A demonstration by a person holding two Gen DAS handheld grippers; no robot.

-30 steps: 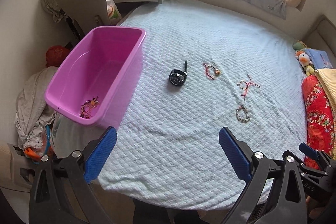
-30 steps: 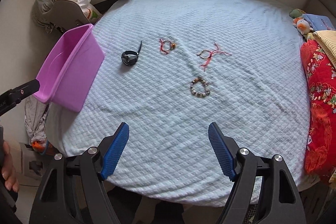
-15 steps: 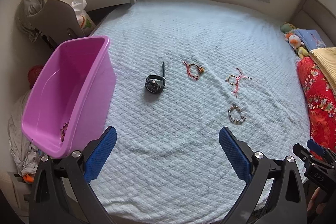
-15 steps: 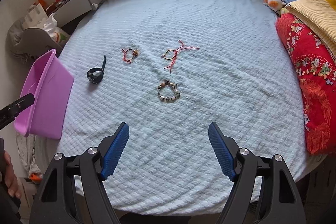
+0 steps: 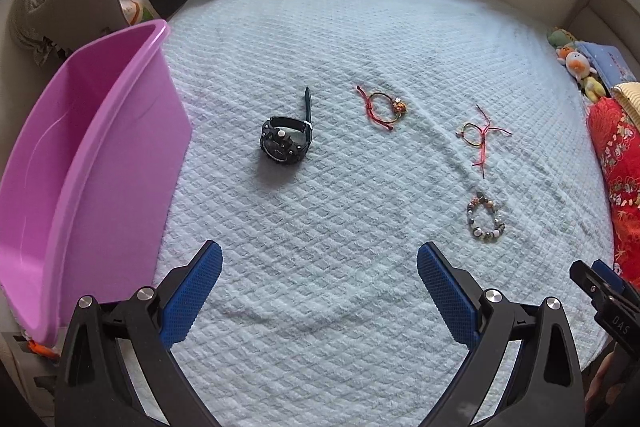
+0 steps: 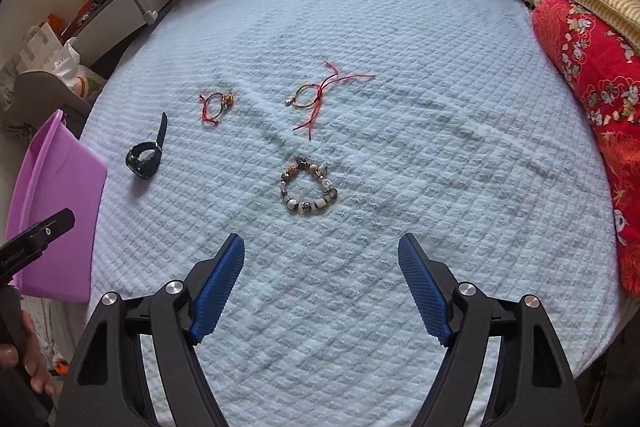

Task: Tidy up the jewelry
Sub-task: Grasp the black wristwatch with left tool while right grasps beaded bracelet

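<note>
We see the bed (image 5: 360, 27), with the purple tub (image 5: 80, 163) at its left edge. We hold the left gripper (image 5: 320, 291) and right gripper (image 6: 322, 283) spread, empty. Watch (image 5: 285, 139), bead bracelet (image 6: 308, 189) and two cord bracelets (image 5: 384, 107) (image 6: 316, 95) lie on the bed.

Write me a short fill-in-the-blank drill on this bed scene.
1. The watch lies nearest the ____ tub.
2. The beaded bracelet lies straight ahead of the ____ gripper.
3. Both grippers, the left gripper included, are ____ and hold nothing.

Missing words: purple; right; open
</note>
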